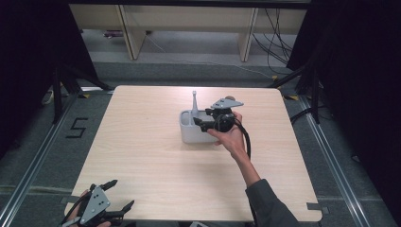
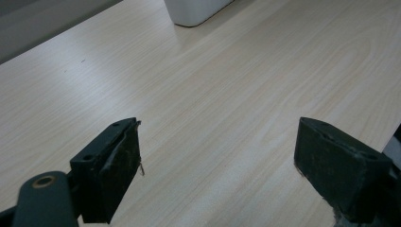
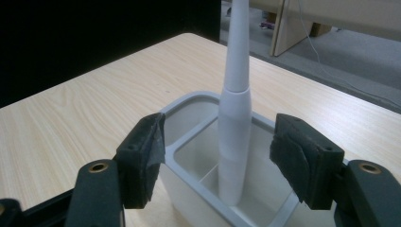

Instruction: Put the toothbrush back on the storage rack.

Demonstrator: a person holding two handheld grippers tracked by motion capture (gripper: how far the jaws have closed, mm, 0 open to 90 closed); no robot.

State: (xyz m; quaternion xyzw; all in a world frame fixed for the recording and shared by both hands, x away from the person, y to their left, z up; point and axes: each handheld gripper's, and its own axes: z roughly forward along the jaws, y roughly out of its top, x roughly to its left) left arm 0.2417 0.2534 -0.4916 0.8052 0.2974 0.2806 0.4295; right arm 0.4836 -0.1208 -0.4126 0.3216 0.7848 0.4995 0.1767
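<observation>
A white divided container point(image 1: 191, 133) stands near the middle of the table. A white tapered handle point(image 1: 194, 101) stands upright in its far left compartment and sticks out above the rim. My right gripper point(image 1: 203, 118), held in a hand, hovers at the container's right side, open. In the right gripper view the handle point(image 3: 235, 118) rises between the two jaws of the right gripper point(image 3: 217, 142), touching neither pad. My left gripper point(image 1: 122, 194) is open at the table's near left corner. In the left gripper view the left gripper point(image 2: 217, 146) holds nothing over bare wood, and the container point(image 2: 196, 12) is far ahead.
The light wooden table point(image 1: 142, 151) has bare wood all around the container. Beyond its far edge stand wooden furniture legs point(image 1: 130, 33) and loose cables point(image 1: 274, 38) on the floor. Black curtains flank both sides. A taped mark point(image 1: 78, 127) lies on the floor at left.
</observation>
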